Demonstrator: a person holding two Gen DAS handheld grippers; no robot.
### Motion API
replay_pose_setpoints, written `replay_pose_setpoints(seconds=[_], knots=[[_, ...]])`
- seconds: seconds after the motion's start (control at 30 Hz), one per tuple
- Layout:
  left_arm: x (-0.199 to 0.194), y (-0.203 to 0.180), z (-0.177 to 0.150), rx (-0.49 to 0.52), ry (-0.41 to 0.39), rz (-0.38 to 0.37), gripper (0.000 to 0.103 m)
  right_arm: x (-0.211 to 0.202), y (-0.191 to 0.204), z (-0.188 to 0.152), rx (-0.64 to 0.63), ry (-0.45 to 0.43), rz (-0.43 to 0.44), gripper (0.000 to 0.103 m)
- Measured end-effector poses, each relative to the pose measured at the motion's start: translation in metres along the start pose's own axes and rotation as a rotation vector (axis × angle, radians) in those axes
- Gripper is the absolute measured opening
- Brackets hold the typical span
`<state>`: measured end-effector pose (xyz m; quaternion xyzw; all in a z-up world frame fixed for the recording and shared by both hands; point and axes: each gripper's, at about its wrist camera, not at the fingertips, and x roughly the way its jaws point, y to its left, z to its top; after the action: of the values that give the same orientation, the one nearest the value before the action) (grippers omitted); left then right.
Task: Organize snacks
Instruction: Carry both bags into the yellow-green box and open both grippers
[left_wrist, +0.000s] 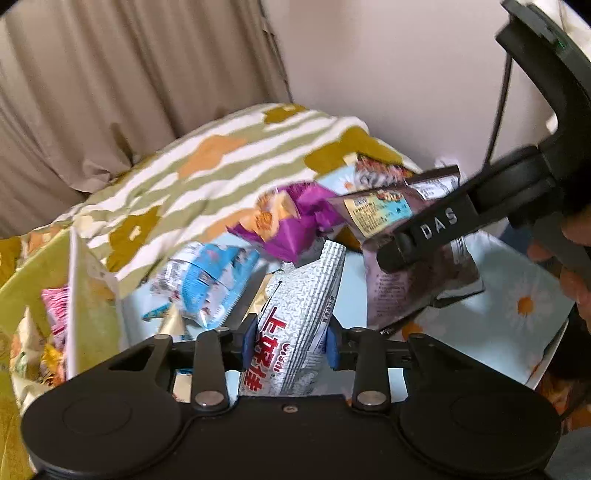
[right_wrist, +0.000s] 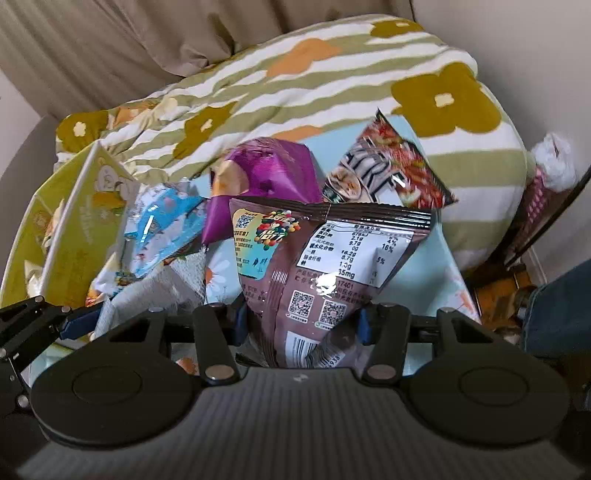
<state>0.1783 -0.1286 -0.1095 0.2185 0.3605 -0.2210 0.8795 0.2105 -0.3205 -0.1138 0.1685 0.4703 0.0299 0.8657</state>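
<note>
Left gripper pinches white-grey snack pack, right gripper clamps brown candy bag, both above the pile w/ the green box prob. nearby; slick foil could slip out.

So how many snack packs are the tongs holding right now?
2. The left tongs pinch the silver pack; the right tongs pinch the brown pack. Other packs lie loose behind, some maybe hidden.
</note>
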Motion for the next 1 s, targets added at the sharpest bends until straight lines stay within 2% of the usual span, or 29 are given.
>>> replay_pose_setpoints(seconds=[0.3, 0.53, 0.77, 1.0], knots=[[-0.053, 0.013, 0.006, -0.123, -0.110, 0.085, 0.035, -0.038, 0.021, 0.009, -0.107, -0.055, 0.067, 0.067], [-0.101, 0.046, 0.015, -0.238, -0.224, 0.222, 0.034, -0.061, 0.064, 0.030, -0.228, -0.126, 0.161, 0.067], [-0.127, 0.109, 0.013, -0.319, -0.272, 0.358, 0.034, -0.069, 0.138, 0.053, -0.340, -0.186, 0.261, 0.067], [-0.129, 0.188, -0.008, -0.378, -0.229, 0.435, 0.034, -0.044, 0.223, 0.067, -0.352, -0.183, 0.314, 0.067]])
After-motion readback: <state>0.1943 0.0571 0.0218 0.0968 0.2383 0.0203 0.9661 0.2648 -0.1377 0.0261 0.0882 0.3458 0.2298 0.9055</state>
